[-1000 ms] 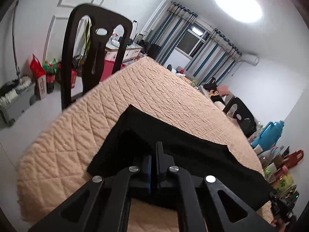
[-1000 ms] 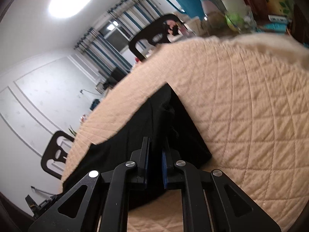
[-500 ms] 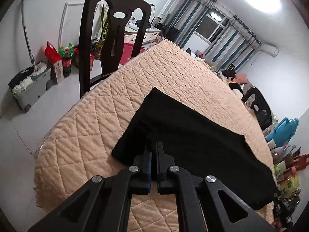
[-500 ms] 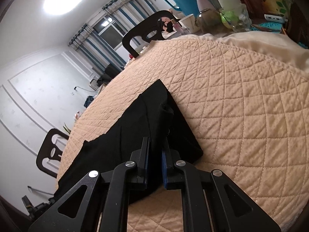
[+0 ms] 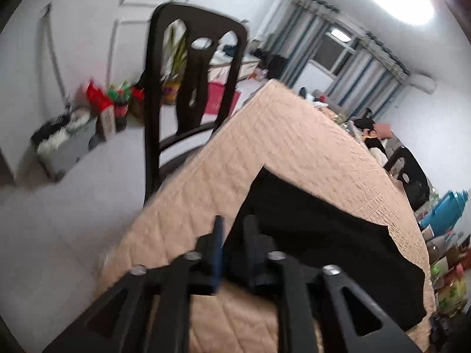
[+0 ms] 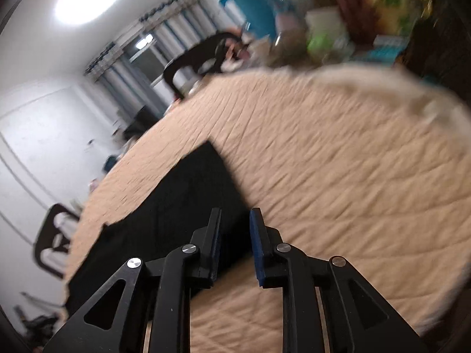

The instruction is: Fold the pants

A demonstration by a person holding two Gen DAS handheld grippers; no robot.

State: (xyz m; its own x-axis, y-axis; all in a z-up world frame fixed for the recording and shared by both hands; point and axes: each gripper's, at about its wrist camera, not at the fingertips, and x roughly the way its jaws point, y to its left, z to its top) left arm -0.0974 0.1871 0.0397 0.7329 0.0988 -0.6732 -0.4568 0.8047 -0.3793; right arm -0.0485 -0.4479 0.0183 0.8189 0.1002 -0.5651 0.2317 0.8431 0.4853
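Observation:
The black pants [image 5: 329, 235] lie flat on the beige quilted table cover [image 5: 279, 147], folded into a long band. My left gripper [image 5: 234, 226] is open and empty, just above the pants' near left corner. In the right wrist view the pants [image 6: 182, 206] stretch away to the left over the quilted cover [image 6: 338, 176]. My right gripper [image 6: 234, 220] is open and empty over the pants' near right corner. Both views are motion-blurred.
A black chair [image 5: 194, 88] stands at the table's left edge, another [image 5: 412, 176] at the far right, one more [image 6: 200, 61] in the right view. Bottles, bags and a blue jug [image 5: 444, 211] crowd the right side. A bin [image 5: 59, 144] sits on the floor.
Both grippers have opened and let go of the pants' corners. The pants now rest flat on the cover, and both grippers are pulling back and swinging.

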